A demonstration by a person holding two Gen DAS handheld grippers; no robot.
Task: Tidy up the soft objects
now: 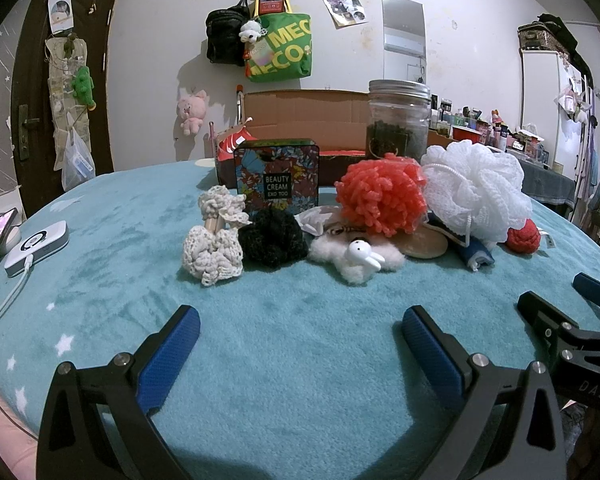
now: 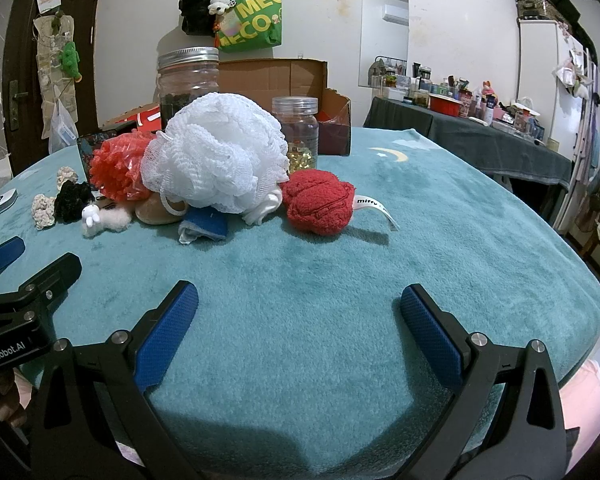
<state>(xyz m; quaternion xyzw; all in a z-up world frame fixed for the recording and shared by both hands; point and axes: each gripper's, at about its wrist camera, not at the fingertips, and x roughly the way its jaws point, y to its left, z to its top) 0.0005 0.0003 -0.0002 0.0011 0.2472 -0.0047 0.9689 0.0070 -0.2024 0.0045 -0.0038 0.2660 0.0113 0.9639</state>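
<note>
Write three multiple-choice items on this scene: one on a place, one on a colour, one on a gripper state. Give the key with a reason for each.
1. Where does the red plush ball lie relative to the white mesh bath pouf, as the right wrist camera sees it?
A. To the right of it
B. To the left of it
C. On top of it

2. What colour is the scrunchie between the cream crochet scrunchie and the white fluffy rabbit clip?
A. Pink
B. Black
C. Yellow

3. What state is the left gripper in?
A. Shut on the pouf
B. Shut on nothing
C. Open, holding nothing

Key: 1 A, the ball sits on the teal blanket at the pouf's right. 2 B, its yarn is plainly black. 3 C, its blue pads stand wide apart over bare blanket.
</note>
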